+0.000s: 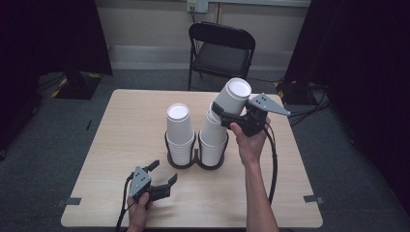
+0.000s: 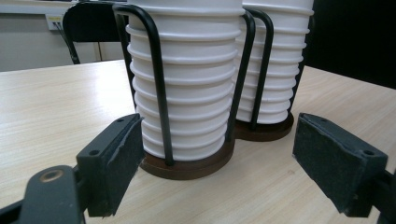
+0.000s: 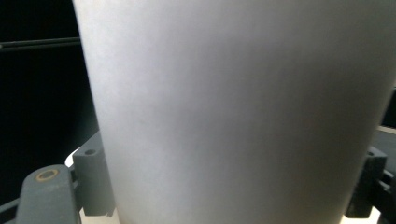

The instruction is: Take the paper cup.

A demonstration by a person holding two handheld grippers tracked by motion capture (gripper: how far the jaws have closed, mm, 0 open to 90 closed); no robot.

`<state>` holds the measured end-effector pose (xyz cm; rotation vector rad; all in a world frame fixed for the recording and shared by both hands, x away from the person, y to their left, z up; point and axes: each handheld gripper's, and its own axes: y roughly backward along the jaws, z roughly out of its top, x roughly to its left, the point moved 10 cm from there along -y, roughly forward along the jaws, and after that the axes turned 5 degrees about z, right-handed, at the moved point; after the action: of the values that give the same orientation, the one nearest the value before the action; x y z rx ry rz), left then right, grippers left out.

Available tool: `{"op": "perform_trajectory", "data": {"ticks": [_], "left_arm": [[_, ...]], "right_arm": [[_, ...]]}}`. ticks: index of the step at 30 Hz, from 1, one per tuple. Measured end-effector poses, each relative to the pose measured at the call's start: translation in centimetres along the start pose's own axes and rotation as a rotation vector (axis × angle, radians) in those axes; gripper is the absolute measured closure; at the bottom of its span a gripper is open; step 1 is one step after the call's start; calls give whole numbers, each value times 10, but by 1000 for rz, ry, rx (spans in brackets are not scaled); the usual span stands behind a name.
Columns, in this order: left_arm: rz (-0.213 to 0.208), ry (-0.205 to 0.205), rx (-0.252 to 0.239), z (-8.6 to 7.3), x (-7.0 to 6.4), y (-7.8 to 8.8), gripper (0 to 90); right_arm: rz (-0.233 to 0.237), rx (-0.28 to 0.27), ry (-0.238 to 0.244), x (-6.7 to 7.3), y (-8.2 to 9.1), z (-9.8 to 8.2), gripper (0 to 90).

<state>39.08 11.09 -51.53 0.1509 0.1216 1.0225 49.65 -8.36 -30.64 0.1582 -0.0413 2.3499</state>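
Observation:
Two stacks of upside-down white paper cups stand in a black wire double holder at the table's middle: a left stack and a right stack. My right gripper is shut on the top white cup, tilted and lifted off the right stack; that cup sits between its jaws. My left gripper rests open on the table in front of the holder. In the left gripper view the holder's brown base and the left stack lie just beyond its open gripper.
A black folding chair stands behind the light wooden table. Dark curtains hang at both sides. Cables trail from both grippers toward the near edge.

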Motion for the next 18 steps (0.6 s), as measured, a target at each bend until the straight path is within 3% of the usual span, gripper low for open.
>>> {"op": "perform_trajectory", "data": {"ticks": [8, 14, 18], "left_arm": [[12, 24, -7, 0, 3, 1, 157], [23, 10, -7, 0, 2, 0, 159], [27, 0, -9, 1, 2, 1, 182]], "right_arm": [[-31, 3, 6, -11, 18, 4, 149], [-78, 11, -4, -25, 38, -1, 149], [-84, 12, -18, -29, 46, -4, 149]]}}
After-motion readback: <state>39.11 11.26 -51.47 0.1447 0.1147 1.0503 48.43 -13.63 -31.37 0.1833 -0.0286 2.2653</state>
